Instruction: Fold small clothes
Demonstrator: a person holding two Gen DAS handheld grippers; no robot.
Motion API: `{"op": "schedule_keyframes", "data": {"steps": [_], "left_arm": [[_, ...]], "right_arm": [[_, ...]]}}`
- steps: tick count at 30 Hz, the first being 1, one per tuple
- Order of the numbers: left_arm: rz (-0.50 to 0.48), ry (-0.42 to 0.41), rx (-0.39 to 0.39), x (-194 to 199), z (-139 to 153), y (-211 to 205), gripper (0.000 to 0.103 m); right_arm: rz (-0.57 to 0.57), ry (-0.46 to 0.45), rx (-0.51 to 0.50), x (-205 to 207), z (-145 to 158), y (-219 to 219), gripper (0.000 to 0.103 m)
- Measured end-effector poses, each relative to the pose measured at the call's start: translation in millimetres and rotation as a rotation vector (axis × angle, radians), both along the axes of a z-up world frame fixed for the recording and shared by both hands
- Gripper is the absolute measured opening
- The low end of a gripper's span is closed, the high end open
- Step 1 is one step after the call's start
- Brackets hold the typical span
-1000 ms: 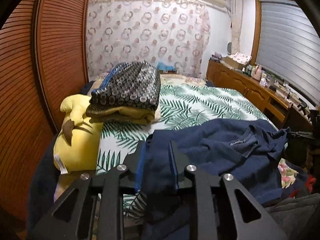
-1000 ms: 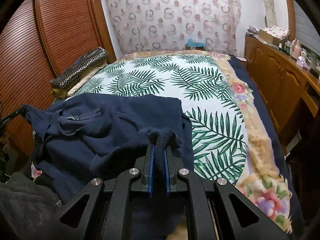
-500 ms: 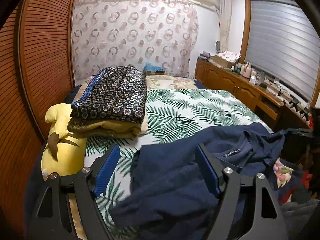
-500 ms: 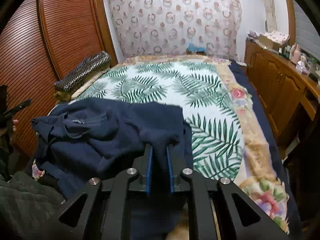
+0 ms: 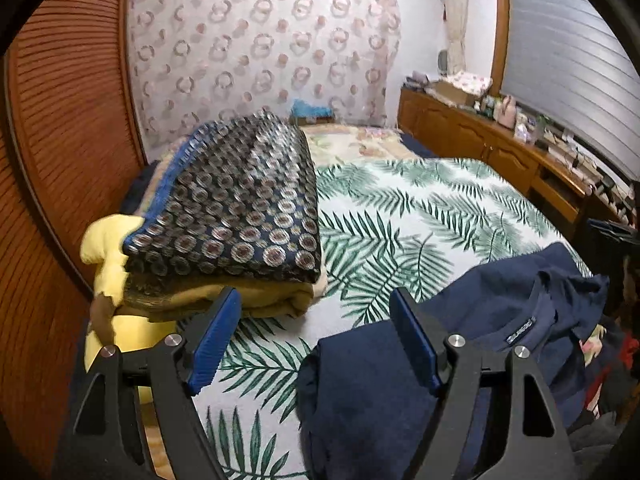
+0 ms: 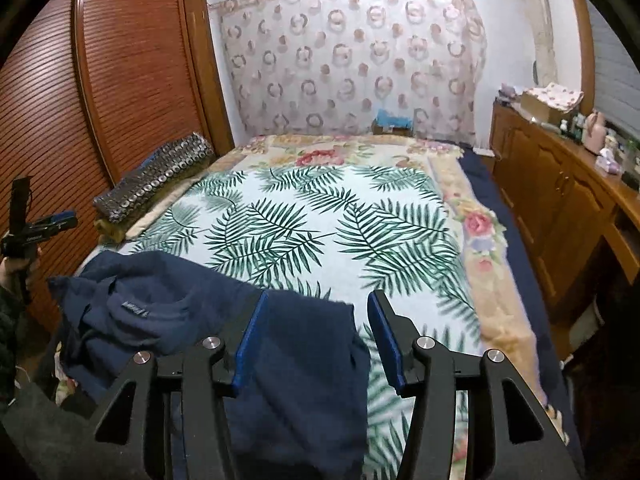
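A navy blue shirt [image 5: 372,396] lies crumpled on the near end of the palm-leaf bed cover [image 5: 400,220]; its collar label faces up. In the right wrist view the shirt [image 6: 296,364] spreads from the lower left to the middle. My left gripper [image 5: 314,324] is open and empty above the cover, with the shirt's edge under its right finger. My right gripper [image 6: 318,326] is open and empty, with the shirt's right part lying below and between its fingers. The left gripper also shows at the far left of the right wrist view [image 6: 36,228].
A folded patterned blanket [image 5: 236,216] sits on a yellow plush [image 5: 116,276] at the bed's left edge, close to my left gripper. A slatted wooden wardrobe [image 6: 100,100] runs along the left. A wooden dresser [image 6: 560,200] with small items runs along the right.
Both grippers let go of the navy shirt and opened wide. The shirt dropped onto the bed. The left gripper moved left toward the folded blanket.
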State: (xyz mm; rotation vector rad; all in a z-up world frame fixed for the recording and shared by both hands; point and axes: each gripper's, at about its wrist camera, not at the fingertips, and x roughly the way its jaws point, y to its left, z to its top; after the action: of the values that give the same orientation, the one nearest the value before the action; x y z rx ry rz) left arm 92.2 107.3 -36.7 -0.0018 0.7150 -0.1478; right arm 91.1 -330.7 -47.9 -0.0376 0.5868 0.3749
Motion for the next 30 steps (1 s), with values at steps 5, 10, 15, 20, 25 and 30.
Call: {"op": "schedule_keyframes", "data": {"steps": [5,10,15,20,25,30], "left_arm": [[-0.021,0.135,-0.001,19,-36,0,0.062],[-0.013,0.202,0.005,19,-61,0,0.062],[-0.01,0.229,-0.013,14,-75,1,0.062],[-0.012,0.22,-0.01,12,-75,0,0.062],[-0.019,0.203,-0.004,10,-76,-7,0.056],[-0.021,0.191,-0.008,10,-77,-10,0.054]], "right_arm": [[-0.002,0.05,-0.027,39,-15,6,0.053],[0.019,0.099,-0.047,60,-22,16,0.053],[0.03,0.147,-0.063,71,-33,21,0.053],[0.03,0.168,-0.063,78,-43,23,0.053],[0.03,0.183,-0.053,79,-52,23,0.06],[0.04,0.176,-0.049,71,-54,21,0.065]]}}
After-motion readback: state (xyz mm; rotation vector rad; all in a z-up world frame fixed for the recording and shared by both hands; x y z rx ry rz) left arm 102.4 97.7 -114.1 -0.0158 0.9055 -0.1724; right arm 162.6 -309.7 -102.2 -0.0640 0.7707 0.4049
